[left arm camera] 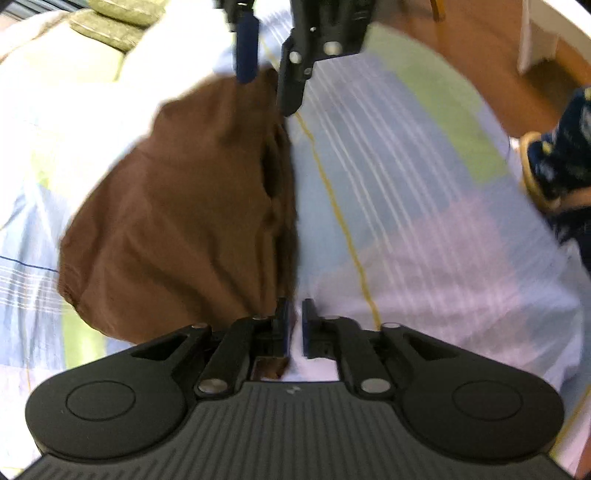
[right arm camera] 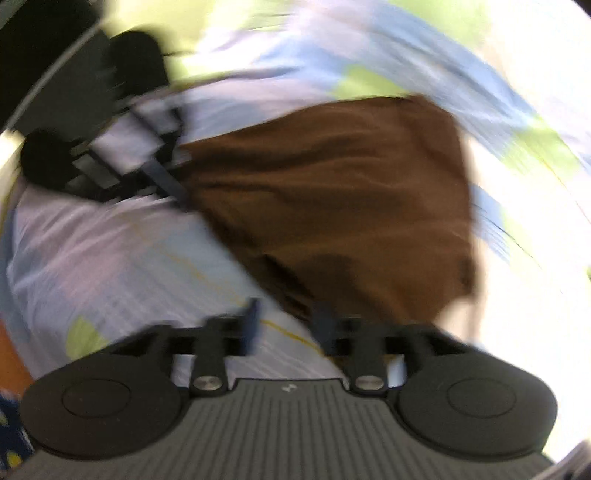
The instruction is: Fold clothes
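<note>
A brown garment (left arm camera: 177,221) lies folded on a bed with a striped blue, green and pink sheet (left arm camera: 406,184). My left gripper (left arm camera: 294,325) sits at the garment's near right corner, jaws slightly apart with no cloth between the tips. My right gripper (left arm camera: 269,85) shows at the garment's far edge in the left wrist view, fingers apart. In the blurred right wrist view the right gripper (right arm camera: 286,321) is open just off the garment's (right arm camera: 351,206) near edge, and the left gripper (right arm camera: 173,184) touches its left edge.
Green pillows (left arm camera: 110,22) lie at the bed's far left. A wooden floor (left arm camera: 480,55) and a dark blue patterned slipper (left arm camera: 557,155) are to the right of the bed. The sheet extends to the right of the garment.
</note>
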`<state>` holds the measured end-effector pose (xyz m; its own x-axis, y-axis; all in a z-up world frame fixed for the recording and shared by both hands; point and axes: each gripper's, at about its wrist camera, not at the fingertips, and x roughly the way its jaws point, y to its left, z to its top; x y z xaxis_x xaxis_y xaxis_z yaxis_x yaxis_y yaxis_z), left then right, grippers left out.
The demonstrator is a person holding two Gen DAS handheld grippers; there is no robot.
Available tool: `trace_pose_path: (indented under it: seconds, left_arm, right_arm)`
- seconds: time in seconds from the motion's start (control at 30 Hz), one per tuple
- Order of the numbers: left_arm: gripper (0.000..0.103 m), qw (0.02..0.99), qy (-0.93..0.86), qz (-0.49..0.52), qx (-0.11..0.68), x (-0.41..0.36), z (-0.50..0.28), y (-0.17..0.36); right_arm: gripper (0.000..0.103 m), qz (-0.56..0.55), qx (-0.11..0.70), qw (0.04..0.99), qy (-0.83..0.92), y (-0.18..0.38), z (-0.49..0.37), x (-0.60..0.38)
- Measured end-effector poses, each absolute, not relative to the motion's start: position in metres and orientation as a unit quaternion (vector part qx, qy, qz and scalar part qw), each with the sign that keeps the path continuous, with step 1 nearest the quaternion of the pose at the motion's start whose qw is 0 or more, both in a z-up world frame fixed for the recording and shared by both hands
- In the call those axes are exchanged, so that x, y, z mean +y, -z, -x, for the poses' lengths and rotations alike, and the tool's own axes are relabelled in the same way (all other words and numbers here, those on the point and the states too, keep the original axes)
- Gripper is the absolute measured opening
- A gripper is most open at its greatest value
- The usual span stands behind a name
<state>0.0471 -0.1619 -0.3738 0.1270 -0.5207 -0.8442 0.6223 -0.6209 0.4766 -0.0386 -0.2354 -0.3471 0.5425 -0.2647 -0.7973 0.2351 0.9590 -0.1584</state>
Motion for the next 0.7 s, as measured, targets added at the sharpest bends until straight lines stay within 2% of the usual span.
trace_pose_path:
  seconds: [0.13, 0.23, 0.3, 0.5, 0.57, 0.6, 0.63, 0.7]
  left_arm:
    - [0.021, 0.468, 0.68, -0.561, 0.063, -0.199, -0.046, 0.359]
    - [0.021, 0.469, 0.691, -0.545, 0.075, -0.217, -0.038, 0.363]
    - [0.025, 0.461, 0.698, -0.542, 0.08, -0.226, -0.035, 0.368]
    - [0.029, 0.428, 0.695, -0.575, 0.063, -0.233, -0.027, 0.385]
    - [0.039, 0.425, 0.695, -0.577, 0.061, -0.233, -0.023, 0.39]
    - [0.04, 0.427, 0.695, -0.575, 0.061, -0.234, -0.022, 0.391]
    - [0.04, 0.43, 0.694, -0.574, 0.061, -0.236, -0.021, 0.392]
    - [0.03, 0.442, 0.693, -0.566, 0.071, -0.239, -0.023, 0.391]
  right_arm:
    - [0.04, -0.12, 0.422, 0.875, 0.206, 0.343, 0.066, -0.273]
    - [0.039, -0.251, 0.384, 0.857, 0.235, 0.357, 0.084, -0.297]
    - [0.039, -0.299, 0.37, 0.843, 0.252, 0.367, 0.087, -0.308]
    - [0.039, -0.138, 0.401, 0.879, 0.217, 0.359, 0.071, -0.28]
    - [0.041, -0.076, 0.41, 0.89, 0.184, 0.359, 0.062, -0.267]
    - [0.041, -0.073, 0.41, 0.891, 0.182, 0.359, 0.06, -0.267]
    - [0.042, -0.055, 0.413, 0.893, 0.171, 0.359, 0.056, -0.262]
    - [0.043, -0.022, 0.414, 0.896, 0.158, 0.358, 0.051, -0.255]
